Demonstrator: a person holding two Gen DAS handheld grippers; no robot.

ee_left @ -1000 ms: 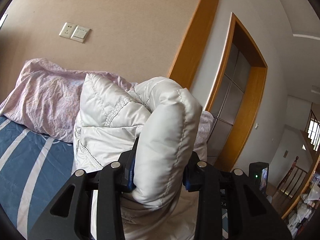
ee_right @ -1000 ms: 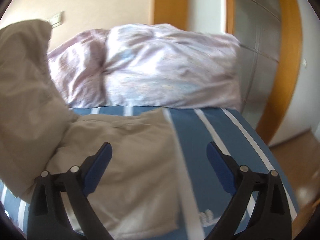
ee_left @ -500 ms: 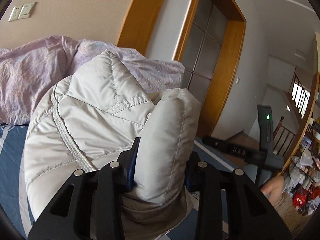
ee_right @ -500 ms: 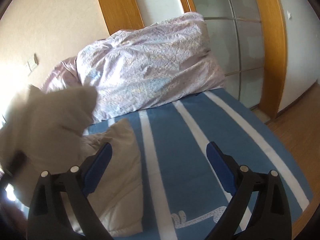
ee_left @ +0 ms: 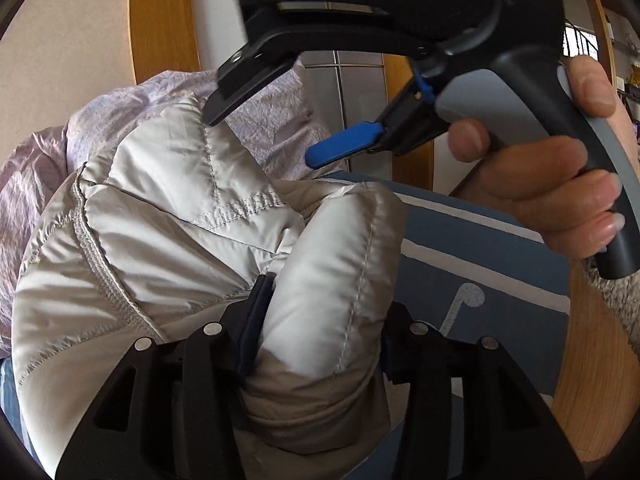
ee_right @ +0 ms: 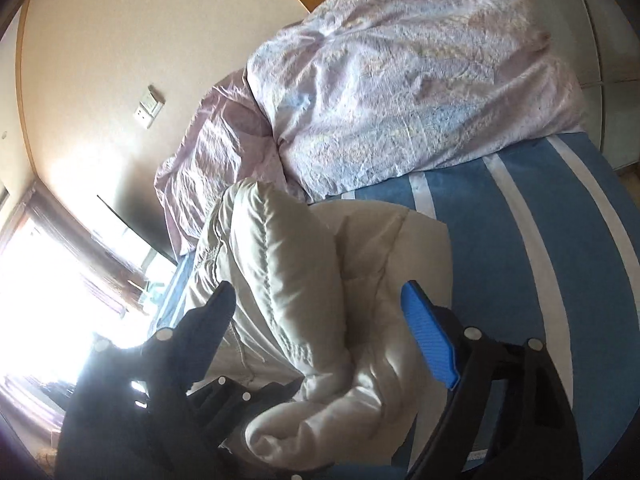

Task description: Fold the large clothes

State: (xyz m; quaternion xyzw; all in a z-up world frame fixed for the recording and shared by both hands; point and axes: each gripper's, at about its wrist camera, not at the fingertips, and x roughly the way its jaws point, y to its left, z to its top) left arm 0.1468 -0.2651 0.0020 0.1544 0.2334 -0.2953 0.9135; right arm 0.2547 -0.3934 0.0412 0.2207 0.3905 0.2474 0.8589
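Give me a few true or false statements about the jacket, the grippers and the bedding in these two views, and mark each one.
1. The left gripper has a puffy roll of the cream quilted jacket between its fingers. True.
2. The right gripper is shut tight on the lilac patterned quilt. False: it is open, astride the jacket.
3. The bed sheet is blue with white stripes. True.
4. The jacket is red. False: cream.
5. A bare hand holds the right gripper's handle. True.
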